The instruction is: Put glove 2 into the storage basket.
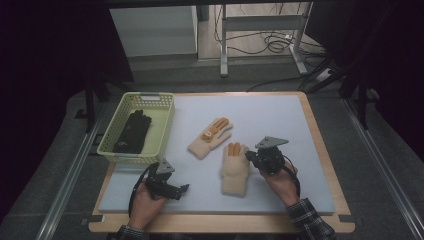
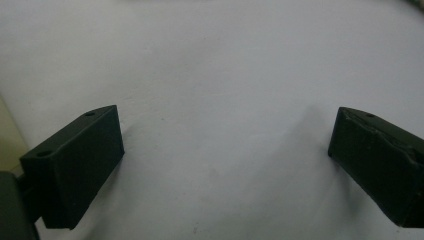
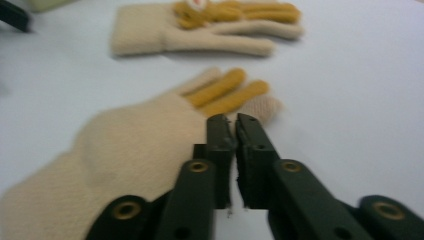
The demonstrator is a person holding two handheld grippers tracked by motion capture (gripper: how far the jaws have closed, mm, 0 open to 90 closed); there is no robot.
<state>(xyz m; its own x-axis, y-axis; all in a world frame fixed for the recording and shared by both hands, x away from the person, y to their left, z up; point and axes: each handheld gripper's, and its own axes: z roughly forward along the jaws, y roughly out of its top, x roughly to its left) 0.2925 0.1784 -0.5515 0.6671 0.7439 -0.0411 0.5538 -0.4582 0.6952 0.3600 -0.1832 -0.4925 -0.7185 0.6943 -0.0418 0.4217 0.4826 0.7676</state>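
Here, two cream gloves lie apart on the grey mat.
The right gripper (image 3: 235, 122), jaws nearly closed and holding nothing, hovers at the nearer cream glove's (image 3: 130, 150) edge; the left gripper (image 2: 225, 150) gapes empty.

On the tabletop (image 1: 320, 150) in front of you lies a mat (image 1: 280, 120). A basket (image 1: 159, 127) sits at its far left corner, with dark gloves (image 1: 132, 131) inside. Two knit gloves lie mid-mat: the far glove (image 1: 210, 137) just right of the basket, the near glove (image 1: 235, 170) before it. Your right gripper (image 1: 252, 157) sits just right of the near glove, your left gripper (image 1: 182, 189) before the basket.
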